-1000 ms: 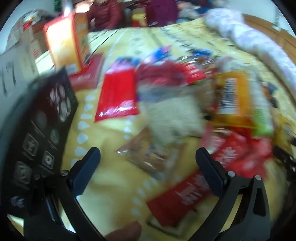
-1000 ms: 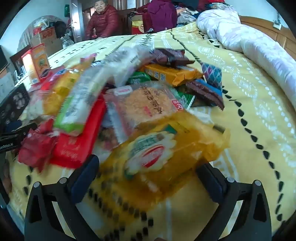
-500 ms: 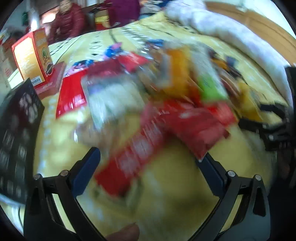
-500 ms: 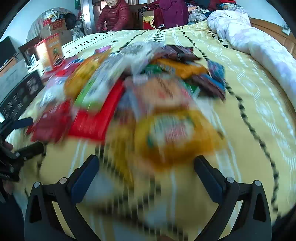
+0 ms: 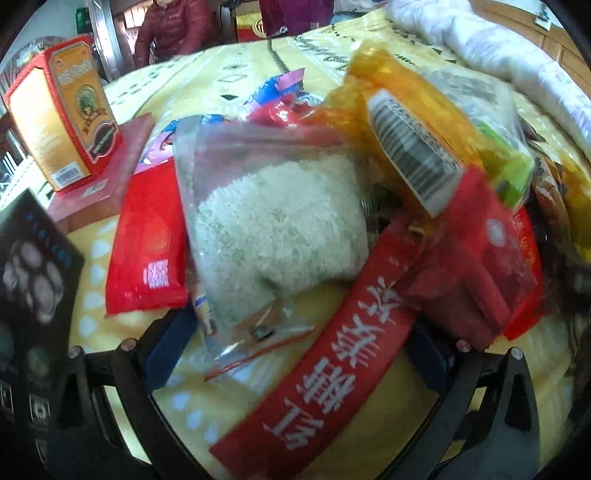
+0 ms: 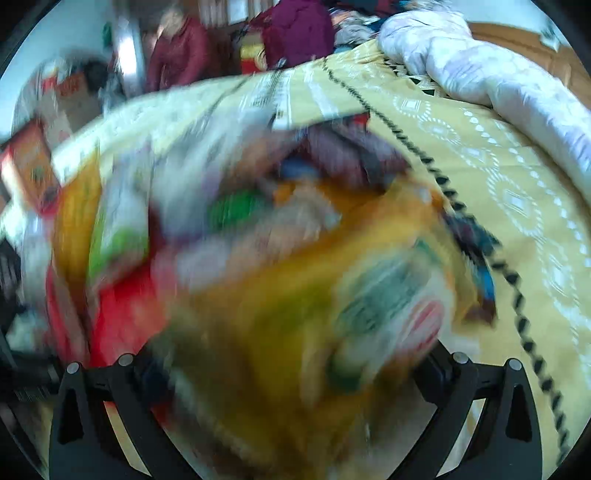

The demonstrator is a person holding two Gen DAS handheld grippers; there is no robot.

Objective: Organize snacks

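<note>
A heap of snack packets lies on a yellow bedspread (image 5: 229, 402). In the left wrist view my left gripper (image 5: 299, 343) is open and low against the heap. A clear bag of pale puffed grain (image 5: 277, 229) and a long red packet with white characters (image 5: 332, 369) reach between its fingers. An orange packet with a barcode (image 5: 406, 122) lies behind them. The right wrist view is heavily blurred. There my right gripper (image 6: 291, 369) is open, and a yellow packet with a green and red logo (image 6: 314, 314) fills the gap between its fingers.
An orange box (image 5: 62, 110) stands on a flat red box (image 5: 107, 173) at the far left, with a black box (image 5: 29, 295) nearer. A white duvet (image 6: 498, 81) runs along the right side. A person in a red jacket (image 5: 173, 26) is beyond the bed.
Both grippers have moved forward and lower into the heap. The left view has swung from the red packets back to the clear grain bag. The yellow packet looms larger in the right view.
</note>
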